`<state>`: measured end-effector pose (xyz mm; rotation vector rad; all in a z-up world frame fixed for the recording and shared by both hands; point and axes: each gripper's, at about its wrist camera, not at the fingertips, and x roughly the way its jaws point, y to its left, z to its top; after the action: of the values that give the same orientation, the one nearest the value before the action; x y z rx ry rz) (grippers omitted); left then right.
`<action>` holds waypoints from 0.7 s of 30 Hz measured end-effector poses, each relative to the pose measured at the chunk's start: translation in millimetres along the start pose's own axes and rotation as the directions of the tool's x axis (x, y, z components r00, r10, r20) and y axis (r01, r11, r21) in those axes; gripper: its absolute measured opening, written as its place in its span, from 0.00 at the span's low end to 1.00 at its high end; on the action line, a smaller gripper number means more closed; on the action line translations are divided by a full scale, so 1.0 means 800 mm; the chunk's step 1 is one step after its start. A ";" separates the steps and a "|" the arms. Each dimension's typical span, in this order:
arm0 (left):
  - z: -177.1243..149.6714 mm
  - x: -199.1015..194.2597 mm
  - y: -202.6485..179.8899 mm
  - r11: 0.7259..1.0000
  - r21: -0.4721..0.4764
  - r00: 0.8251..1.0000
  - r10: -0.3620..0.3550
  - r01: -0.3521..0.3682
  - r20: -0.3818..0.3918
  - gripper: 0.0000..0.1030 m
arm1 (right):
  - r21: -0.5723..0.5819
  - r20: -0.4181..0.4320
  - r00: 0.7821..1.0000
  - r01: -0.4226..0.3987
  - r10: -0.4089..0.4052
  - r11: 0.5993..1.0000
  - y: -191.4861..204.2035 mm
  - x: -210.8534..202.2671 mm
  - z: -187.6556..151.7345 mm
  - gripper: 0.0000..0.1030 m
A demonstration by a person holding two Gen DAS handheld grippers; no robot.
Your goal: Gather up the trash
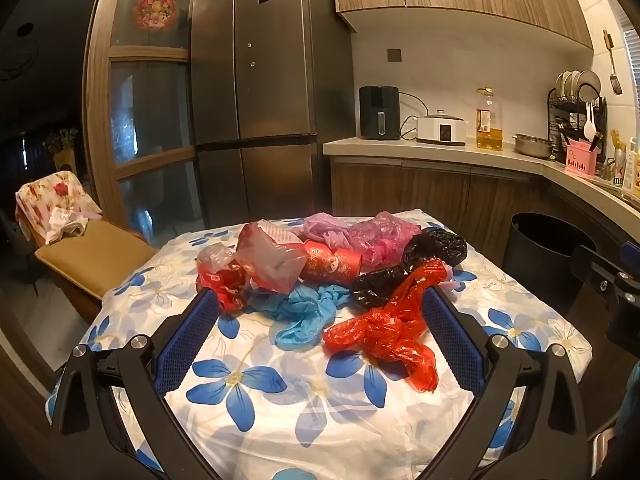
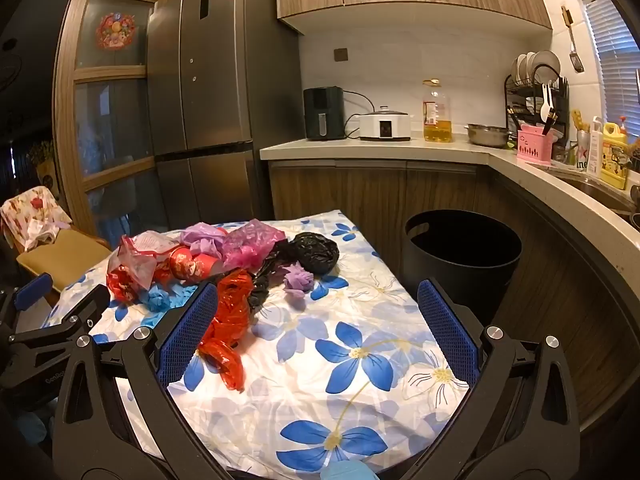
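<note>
A heap of crumpled plastic bags lies on the flowered tablecloth (image 1: 256, 432): a red bag (image 1: 384, 332), a blue bag (image 1: 304, 312), a black bag (image 1: 416, 268), pink bags (image 1: 360, 236) and a red paper cup (image 1: 332, 266). My left gripper (image 1: 320, 304) hangs open above the near side of the heap, with nothing between its fingers. In the right wrist view the red bag (image 2: 232, 316) lies by the left finger, the black bag (image 2: 312, 254) and a purple wad (image 2: 298, 278) farther off. My right gripper (image 2: 316, 300) is open and empty. A black bin (image 2: 464, 256) stands right of the table.
A kitchen counter (image 2: 360, 146) carries an air fryer (image 2: 324, 114), a cooker, an oil bottle (image 2: 436, 114) and a dish rack. A tall fridge (image 1: 268, 64) stands behind the table. A cushioned chair (image 1: 88, 252) is on the left. The bin (image 1: 544, 248) sits between table and cabinets.
</note>
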<state>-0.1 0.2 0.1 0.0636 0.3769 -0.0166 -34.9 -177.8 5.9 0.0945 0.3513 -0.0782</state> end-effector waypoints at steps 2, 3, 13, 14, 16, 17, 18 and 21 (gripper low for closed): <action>0.000 -0.001 0.000 1.000 0.001 1.000 0.001 -0.001 0.001 0.95 | -0.001 0.002 1.000 -0.001 0.001 1.000 0.000 0.000 0.000 0.97; 0.000 -0.002 0.000 1.000 0.002 1.000 0.001 -0.001 0.001 0.95 | -0.001 0.002 1.000 0.000 0.000 1.000 0.000 -0.001 0.000 0.97; 0.000 -0.001 -0.002 1.000 0.004 1.000 0.001 -0.001 -0.005 0.95 | -0.001 0.000 1.000 -0.001 0.001 1.000 0.000 0.000 -0.001 0.97; 0.000 0.001 0.000 1.000 0.002 1.000 0.000 0.000 -0.006 0.95 | -0.001 0.000 1.000 0.000 0.000 1.000 0.000 0.000 -0.001 0.97; 0.000 0.000 0.000 1.000 0.000 1.000 -0.002 0.002 -0.006 0.95 | -0.001 0.000 1.000 0.000 0.000 1.000 0.000 0.000 -0.002 0.97; 0.000 0.000 0.000 1.000 0.000 1.000 -0.001 0.001 -0.005 0.95 | -0.001 0.000 1.000 0.000 0.000 1.000 0.000 0.000 -0.002 0.97; 0.000 0.001 0.000 1.000 0.001 1.000 0.000 0.000 -0.005 0.95 | -0.001 0.000 1.000 0.000 0.000 1.000 0.000 0.000 -0.002 0.97; 0.000 0.000 0.000 1.000 -0.001 1.000 -0.002 0.002 -0.005 0.95 | -0.001 0.000 1.000 0.000 0.000 1.000 0.000 -0.001 -0.002 0.97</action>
<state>0.2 0.1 -0.2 0.0625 0.3821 -0.0179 -35.9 -177.6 4.7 0.0937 0.3513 -0.0779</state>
